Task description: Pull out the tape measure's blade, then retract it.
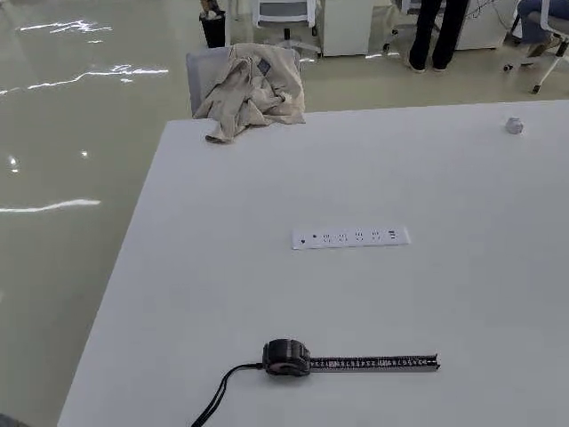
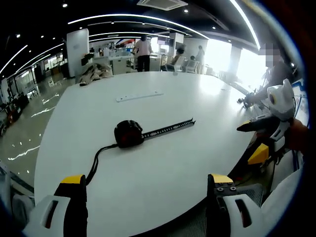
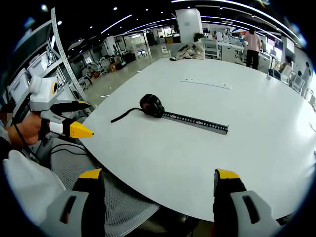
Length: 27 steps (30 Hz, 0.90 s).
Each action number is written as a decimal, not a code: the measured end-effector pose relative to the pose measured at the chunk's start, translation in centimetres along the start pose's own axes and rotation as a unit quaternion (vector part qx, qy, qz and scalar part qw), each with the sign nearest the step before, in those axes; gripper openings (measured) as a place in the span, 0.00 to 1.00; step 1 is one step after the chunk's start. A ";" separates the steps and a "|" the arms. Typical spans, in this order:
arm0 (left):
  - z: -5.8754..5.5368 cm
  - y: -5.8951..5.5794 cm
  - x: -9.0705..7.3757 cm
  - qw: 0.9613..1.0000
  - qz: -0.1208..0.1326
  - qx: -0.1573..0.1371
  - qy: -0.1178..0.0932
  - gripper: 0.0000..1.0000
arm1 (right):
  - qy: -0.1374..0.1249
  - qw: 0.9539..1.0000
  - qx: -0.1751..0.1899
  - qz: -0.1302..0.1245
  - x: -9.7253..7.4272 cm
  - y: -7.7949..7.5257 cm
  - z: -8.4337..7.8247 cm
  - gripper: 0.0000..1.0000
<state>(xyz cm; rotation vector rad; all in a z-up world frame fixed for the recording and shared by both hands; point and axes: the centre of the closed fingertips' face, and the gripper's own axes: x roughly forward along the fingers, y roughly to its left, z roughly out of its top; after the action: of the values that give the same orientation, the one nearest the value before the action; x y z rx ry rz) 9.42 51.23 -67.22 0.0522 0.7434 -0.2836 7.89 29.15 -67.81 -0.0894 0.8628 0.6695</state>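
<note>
A black tape measure (image 1: 286,358) lies near the front edge of the white table (image 1: 267,196). Its blade (image 1: 373,363) is pulled out flat to the right, and a black strap (image 1: 222,391) trails off to the left. In the left gripper view the tape measure (image 2: 129,133) sits ahead of my left gripper (image 2: 146,180), which is open with nothing between its jaws and held off the table's edge. My right gripper (image 3: 158,175) is likewise open, short of the tape measure (image 3: 152,105) and its blade (image 3: 195,121).
A white power strip (image 1: 351,237) lies mid-table. At the far edge a beige garment (image 1: 253,84) hangs over a chair, and a small white object (image 1: 514,125) sits at the far right. A person stands beyond the table. A mesh chair (image 3: 113,197) is below my right gripper.
</note>
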 end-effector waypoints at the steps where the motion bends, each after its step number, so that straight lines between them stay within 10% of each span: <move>1: 0.0 0.1 0.0 1.000 0.002 -0.002 0.000 0.99 | 0.000 1.000 0.000 0.000 0.0 0.0 0.0 0.94; 27: 0.5 0.6 1.9 0.998 0.008 -0.055 0.004 0.94 | 0.001 1.000 -0.012 0.004 1.7 -0.9 0.4 0.94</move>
<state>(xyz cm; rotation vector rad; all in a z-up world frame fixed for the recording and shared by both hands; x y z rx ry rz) 11.23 51.26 -68.10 -0.0451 0.7646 -0.2266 9.47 29.44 -68.89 -0.1086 0.8573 0.6868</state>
